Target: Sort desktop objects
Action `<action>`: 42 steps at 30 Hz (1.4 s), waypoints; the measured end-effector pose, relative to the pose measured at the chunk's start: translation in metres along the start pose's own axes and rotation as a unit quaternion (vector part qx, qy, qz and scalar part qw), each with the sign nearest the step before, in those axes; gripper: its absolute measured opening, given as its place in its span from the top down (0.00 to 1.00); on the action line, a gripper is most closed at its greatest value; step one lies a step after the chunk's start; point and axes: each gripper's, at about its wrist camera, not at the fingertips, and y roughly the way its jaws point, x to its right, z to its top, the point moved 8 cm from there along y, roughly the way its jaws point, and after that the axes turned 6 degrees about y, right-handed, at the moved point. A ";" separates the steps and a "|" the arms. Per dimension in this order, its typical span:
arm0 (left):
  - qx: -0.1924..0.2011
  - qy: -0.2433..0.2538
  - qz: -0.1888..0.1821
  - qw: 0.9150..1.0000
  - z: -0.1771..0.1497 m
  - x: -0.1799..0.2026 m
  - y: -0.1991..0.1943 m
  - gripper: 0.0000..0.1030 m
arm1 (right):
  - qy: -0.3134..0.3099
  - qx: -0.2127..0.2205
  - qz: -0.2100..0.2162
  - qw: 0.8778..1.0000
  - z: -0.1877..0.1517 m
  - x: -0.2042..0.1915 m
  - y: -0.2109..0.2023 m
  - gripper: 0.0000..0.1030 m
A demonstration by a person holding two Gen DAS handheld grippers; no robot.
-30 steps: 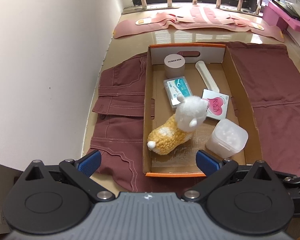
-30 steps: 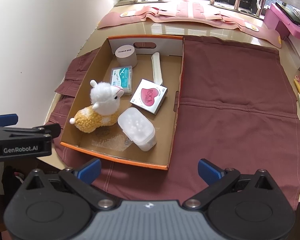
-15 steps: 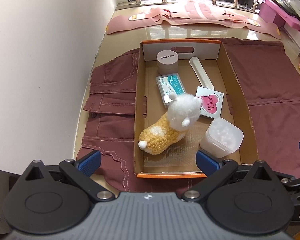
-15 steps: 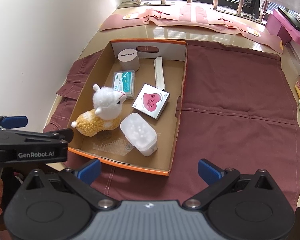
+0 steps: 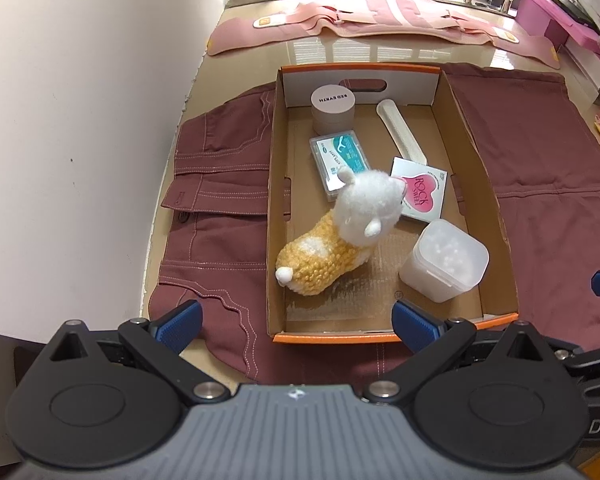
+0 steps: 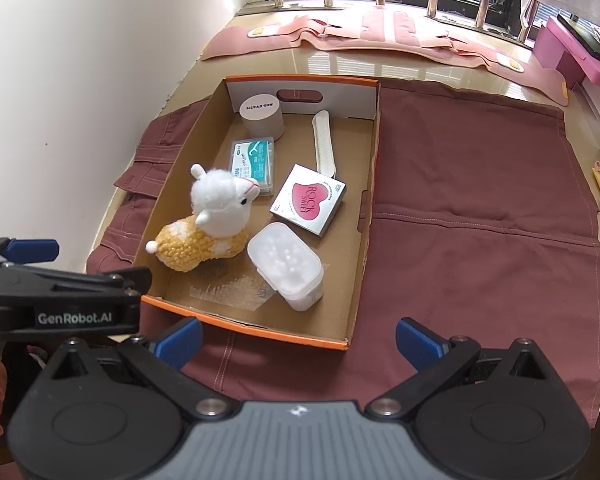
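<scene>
An orange-rimmed cardboard box (image 5: pixel 396 338) (image 6: pixel 244 326) sits on a maroon cloth (image 6: pixel 480 208). Inside lie a plush alpaca (image 5: pixel 340 236) (image 6: pixel 216 220), a clear tub of cotton swabs (image 5: pixel 446 260) (image 6: pixel 286 266), a white card box with a pink heart (image 5: pixel 420 194) (image 6: pixel 308 200), a teal floss-pick case (image 5: pixel 340 160) (image 6: pixel 254 160), a round beige jar (image 5: pixel 333 106) (image 6: pixel 262 114) and a white nail file (image 5: pixel 400 130) (image 6: pixel 324 144). My left gripper (image 5: pixel 296 322) is open and empty, above the box's near edge. My right gripper (image 6: pixel 298 340) is open and empty, above the cloth before the box's near right corner.
A white wall (image 5: pixel 80 120) runs close along the left. Pink padded pieces (image 5: pixel 380 24) lie at the back under a barred window. Pink boxes (image 6: pixel 572 56) stand at the far right. The left gripper's body (image 6: pixel 60 300) shows at the left of the right wrist view.
Both grippers have drawn back and risen, so the box looks smaller and further off. The jaws stay open. Nothing in the box has moved.
</scene>
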 end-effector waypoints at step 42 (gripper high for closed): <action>-0.004 0.010 -0.008 1.000 -0.005 0.003 0.003 0.00 | 0.008 0.003 0.001 1.000 -0.002 -0.003 0.001 0.00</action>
